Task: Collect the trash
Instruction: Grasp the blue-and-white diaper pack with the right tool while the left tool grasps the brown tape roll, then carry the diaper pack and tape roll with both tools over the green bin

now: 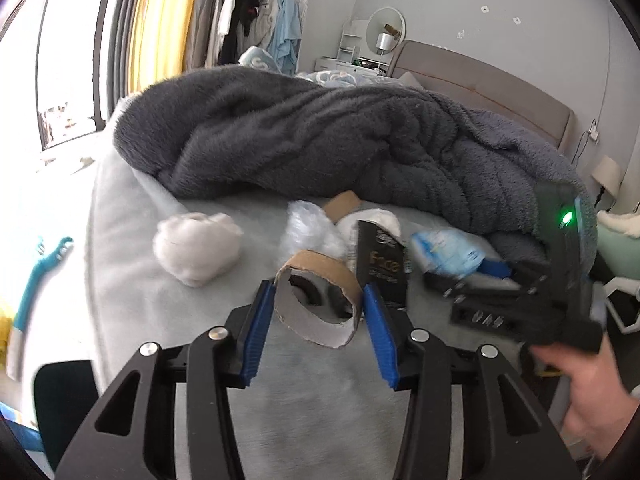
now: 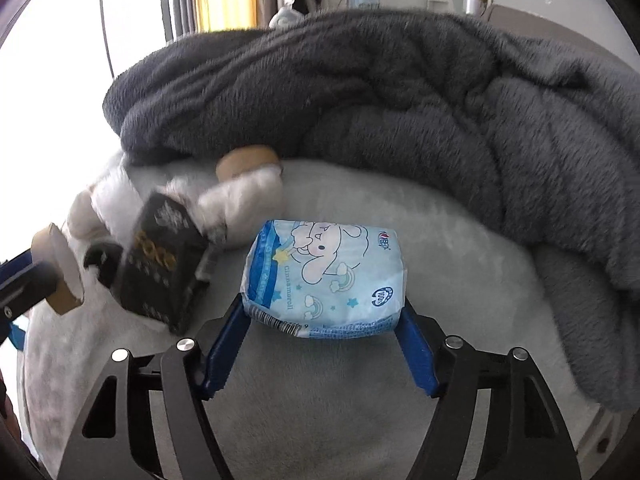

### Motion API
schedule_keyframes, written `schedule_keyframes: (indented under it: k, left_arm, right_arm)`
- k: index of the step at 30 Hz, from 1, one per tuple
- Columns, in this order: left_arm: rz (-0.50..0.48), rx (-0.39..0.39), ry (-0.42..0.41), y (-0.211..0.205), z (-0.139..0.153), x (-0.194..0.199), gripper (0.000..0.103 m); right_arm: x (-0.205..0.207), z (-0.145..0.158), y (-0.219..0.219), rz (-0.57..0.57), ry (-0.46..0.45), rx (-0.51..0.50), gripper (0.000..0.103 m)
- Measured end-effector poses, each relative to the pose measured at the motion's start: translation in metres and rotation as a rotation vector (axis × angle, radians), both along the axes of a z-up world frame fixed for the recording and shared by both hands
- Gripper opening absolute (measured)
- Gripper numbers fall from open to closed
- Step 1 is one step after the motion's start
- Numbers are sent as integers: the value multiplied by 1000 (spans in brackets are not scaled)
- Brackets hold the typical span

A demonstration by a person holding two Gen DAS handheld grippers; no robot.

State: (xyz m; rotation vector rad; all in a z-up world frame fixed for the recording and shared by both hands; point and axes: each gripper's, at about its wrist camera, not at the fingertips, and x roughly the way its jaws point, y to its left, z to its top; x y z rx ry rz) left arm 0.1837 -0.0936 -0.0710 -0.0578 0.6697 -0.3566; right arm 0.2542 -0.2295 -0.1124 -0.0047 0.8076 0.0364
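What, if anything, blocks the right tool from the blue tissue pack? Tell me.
Nothing visible does. The blue tissue pack already sits between the right tool's blue pads, which touch its two ends. The black box lies apart, on its left.

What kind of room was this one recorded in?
A bedroom, most likely: a bed with a padded headboard, a rumpled grey fleece blanket on it, and clothes hanging on a rack by the curtained window.

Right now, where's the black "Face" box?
The black cardboard "Face" box lies on the pale bedsheet, between the brown cardboard tube in the left claw and the light-blue tissue pack.
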Motion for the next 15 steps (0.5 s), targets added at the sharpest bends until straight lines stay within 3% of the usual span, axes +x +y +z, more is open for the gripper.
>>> schedule_keyframes:
  k: [6, 15]
  left_arm:
    - [44, 62, -20, 31, 8, -3, 49]
    - [138, 63, 31, 95, 1, -4, 49]
  right_arm:
    - [-3, 32, 21, 4, -92, -7, 72]
    - [-5, 58, 75, 91, -173, 34, 72]
